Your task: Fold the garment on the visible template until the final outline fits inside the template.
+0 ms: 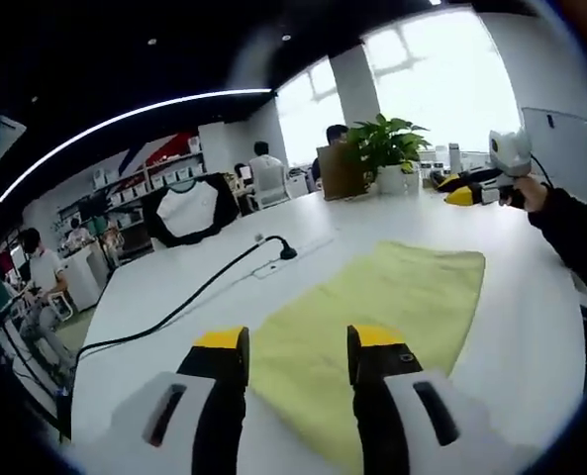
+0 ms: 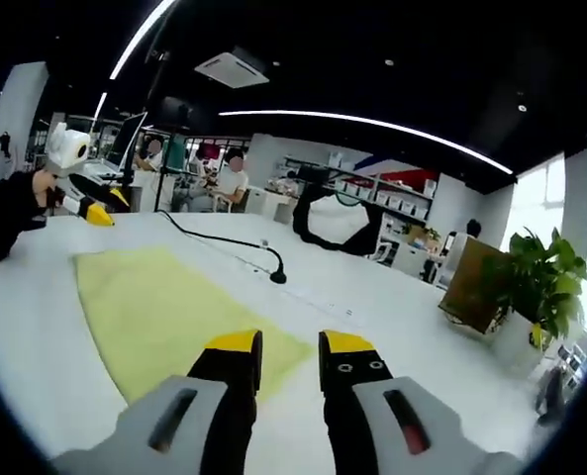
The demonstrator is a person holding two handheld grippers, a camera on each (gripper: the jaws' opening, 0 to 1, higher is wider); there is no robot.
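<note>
A white table point(image 1: 531, 327) is seen carrying a flat yellow cloth point(image 1: 372, 317), a black cable point(image 1: 174, 309) run across the bare top beside the cloth, a potted green plant point(image 1: 392, 153) and a black-and-white garment point(image 1: 189, 210) near the far edge.

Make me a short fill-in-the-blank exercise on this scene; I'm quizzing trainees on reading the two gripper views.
1. The cloth lying flat on the white table is pale ____.
2. The cable on the table is ____.
3. The potted plant has ____ leaves.
4. The left tongs and right tongs both stand ____, holding nothing.

Missing words: yellow; black; green; open
</note>
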